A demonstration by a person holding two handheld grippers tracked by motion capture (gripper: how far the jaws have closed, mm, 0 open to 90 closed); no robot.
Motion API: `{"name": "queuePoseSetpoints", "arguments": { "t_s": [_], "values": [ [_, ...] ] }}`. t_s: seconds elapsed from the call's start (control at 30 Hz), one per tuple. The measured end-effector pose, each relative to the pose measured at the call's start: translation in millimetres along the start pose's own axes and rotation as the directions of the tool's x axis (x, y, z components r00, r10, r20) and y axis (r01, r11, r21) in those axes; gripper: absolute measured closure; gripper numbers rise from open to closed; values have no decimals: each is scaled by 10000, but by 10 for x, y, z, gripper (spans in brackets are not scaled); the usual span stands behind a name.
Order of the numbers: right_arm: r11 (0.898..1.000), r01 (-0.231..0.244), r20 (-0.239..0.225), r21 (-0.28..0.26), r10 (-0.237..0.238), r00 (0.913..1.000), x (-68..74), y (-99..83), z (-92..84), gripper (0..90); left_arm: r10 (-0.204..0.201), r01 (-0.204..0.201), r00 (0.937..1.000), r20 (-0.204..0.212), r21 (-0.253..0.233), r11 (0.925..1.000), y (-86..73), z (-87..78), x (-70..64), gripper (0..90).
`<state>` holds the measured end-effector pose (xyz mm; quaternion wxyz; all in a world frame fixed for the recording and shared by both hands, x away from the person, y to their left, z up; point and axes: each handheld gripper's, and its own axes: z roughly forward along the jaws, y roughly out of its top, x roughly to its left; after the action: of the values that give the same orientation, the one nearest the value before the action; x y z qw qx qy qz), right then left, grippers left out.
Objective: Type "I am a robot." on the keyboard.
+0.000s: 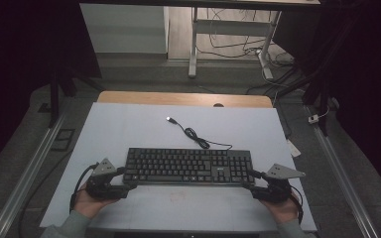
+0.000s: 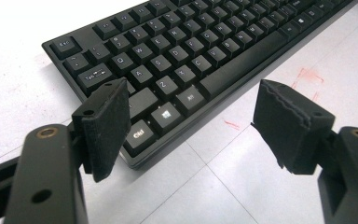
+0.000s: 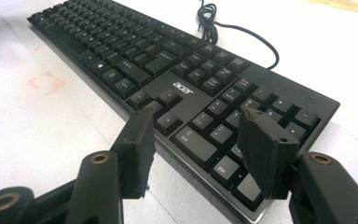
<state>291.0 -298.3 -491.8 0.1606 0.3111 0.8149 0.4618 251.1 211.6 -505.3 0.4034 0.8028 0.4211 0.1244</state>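
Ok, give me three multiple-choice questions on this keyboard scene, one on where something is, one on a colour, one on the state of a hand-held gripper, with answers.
1. Where does the keyboard's cable lie?
A. On the white sheet beyond the keyboard's far edge
B. Under the left hand-held gripper
C. Hanging off the table's right side

2. What colour is the keyboard?
A. White
B. Black
C. Silver

3. How does the left hand-held gripper stand?
A. Shut on the cable
C. Shut on the spacebar
B. Open, jaws apart at the keyboard's near left corner

Answers:
1. A: in the high view the cable coils on the white sheet past the keyboard, its plug lying free.
2. B: case and keys are black in every view.
3. B: the left gripper view shows a wide gap between the jaws, one over the Ctrl corner, the other over the bare sheet.
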Motion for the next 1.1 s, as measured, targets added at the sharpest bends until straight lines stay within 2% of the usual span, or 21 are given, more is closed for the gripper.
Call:
{"name": "queuePoseSetpoints", "arguments": {
  "t_s": [0.67,1.1],
  "values": [
    [9998,162,-215,72,-160,9996,16,47,94,469,-131,129,9997,-198,-106,9999,-31,-62,16,278],
    [9998,152,-443,-150,-159,9989,104,190,188,472,-200,190,9994,-274,-350,9992,33,-104,14,326]
  ]
}}
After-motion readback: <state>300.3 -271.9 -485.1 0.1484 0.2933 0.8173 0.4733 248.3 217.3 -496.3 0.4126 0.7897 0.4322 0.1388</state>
